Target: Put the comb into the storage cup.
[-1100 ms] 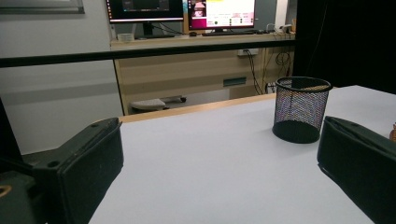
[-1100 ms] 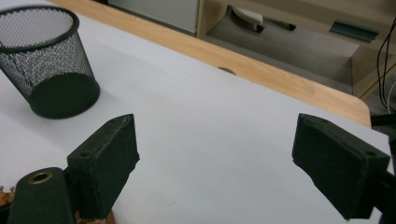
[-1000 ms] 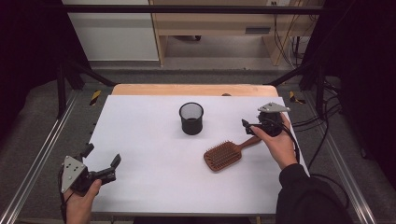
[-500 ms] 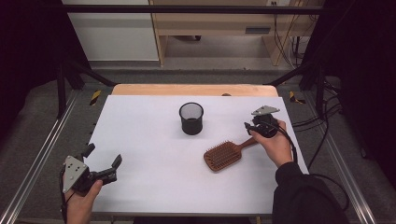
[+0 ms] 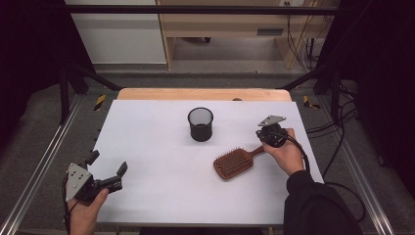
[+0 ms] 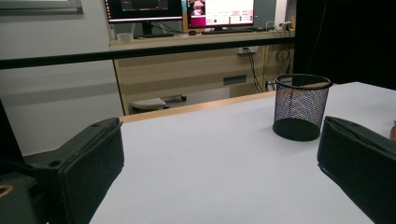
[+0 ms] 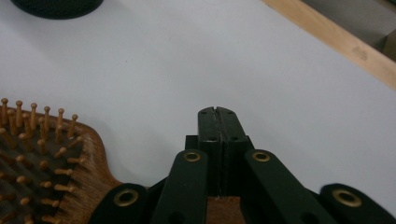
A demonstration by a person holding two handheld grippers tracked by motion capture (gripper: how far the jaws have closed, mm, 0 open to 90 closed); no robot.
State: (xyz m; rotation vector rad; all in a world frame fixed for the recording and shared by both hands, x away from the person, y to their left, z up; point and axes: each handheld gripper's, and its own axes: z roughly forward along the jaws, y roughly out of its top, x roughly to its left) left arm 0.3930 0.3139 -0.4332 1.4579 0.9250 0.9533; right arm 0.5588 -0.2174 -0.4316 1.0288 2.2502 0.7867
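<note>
High view gives me the white table (image 5: 161,147), with the mesh cup (image 5: 200,124) as landmark. My wooden hairbrush (image 5: 234,162) lies right of and nearer than the cup. Right gripper (image 5: 266,138) is clamped on its handle; left gripper (image 5: 106,169), jaws wide, holds nothing, well left.

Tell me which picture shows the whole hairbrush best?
The high view: the whole hairbrush shows, bristles up. The right gripper view shows part of its bristled head; the left gripper view shows a sliver at the right edge.
</note>
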